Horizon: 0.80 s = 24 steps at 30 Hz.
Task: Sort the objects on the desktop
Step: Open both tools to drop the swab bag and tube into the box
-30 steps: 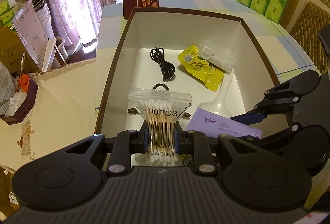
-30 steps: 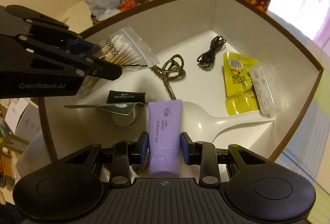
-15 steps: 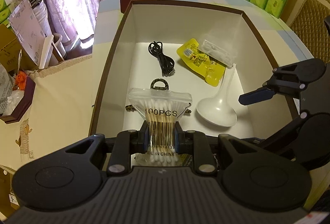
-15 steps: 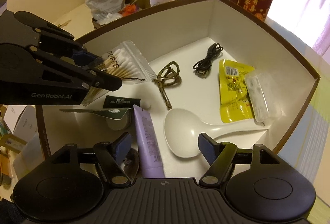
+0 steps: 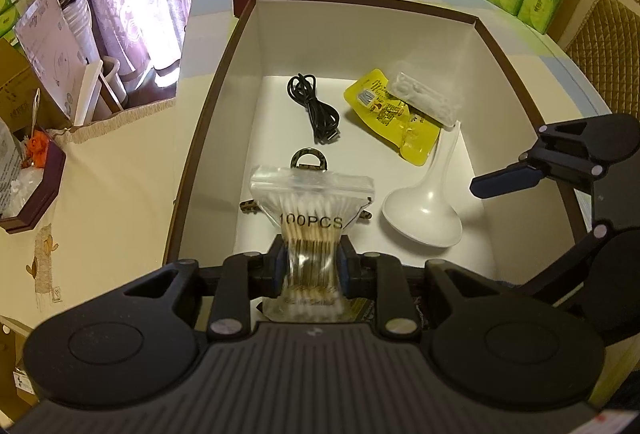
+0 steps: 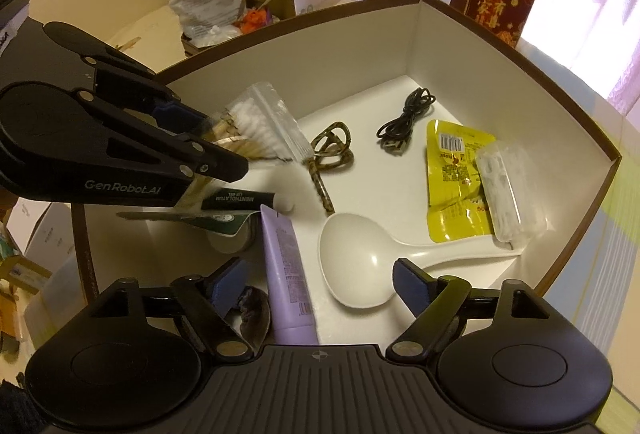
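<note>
Over the white box, the left gripper pinches a cotton-swab bag low while the right gripper gapes empty; the slack bag could slip or snag.

Clear cotton-swab bag upright, seemingly above the white-lined box; purple tube flat inside.

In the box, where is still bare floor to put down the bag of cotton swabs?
Bare floor lies along the box left wall beside the black cable, and at the far wall behind it. The right side is crowded: yellow packet, white spoon. The near corner holds the purple tube.
</note>
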Tool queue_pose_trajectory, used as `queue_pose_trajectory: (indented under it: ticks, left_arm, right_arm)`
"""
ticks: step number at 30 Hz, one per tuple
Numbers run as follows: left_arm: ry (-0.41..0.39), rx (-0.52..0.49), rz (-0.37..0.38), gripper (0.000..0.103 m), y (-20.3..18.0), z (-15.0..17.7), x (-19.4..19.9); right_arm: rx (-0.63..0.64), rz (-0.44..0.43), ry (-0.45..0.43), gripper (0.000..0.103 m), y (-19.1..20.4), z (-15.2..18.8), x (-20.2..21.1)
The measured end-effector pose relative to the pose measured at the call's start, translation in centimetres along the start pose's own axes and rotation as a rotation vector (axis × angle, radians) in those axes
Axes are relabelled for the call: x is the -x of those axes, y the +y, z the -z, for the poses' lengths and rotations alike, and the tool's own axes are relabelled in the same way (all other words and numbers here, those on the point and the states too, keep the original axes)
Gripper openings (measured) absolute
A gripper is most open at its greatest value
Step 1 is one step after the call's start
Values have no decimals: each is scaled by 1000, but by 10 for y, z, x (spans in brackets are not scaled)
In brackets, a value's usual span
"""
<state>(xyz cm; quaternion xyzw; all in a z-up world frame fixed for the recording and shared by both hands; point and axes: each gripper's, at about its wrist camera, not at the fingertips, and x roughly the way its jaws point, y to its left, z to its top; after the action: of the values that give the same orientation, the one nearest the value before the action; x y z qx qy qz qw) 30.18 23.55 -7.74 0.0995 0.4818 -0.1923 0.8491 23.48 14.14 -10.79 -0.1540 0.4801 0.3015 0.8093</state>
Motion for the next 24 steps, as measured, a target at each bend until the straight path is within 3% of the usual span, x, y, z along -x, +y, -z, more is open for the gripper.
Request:
queue_pose_trajectory:
  ticks: [2,4,7,24]
  left_arm:
    - [-1,3,0,26,0,0,0]
    - [-10,8,-1,43,0,0,3]
    - [-23,0,-15,52,-1,0,5]
    - [-19,9,-21,73,-6,1,10]
  right_arm:
    - [11,8,0,84,1,0,1]
    - [15,13,-5,91,2,1,2]
    - [9,9,-9,93,1,1,3]
    - [23,24,-24,99,2,4,11]
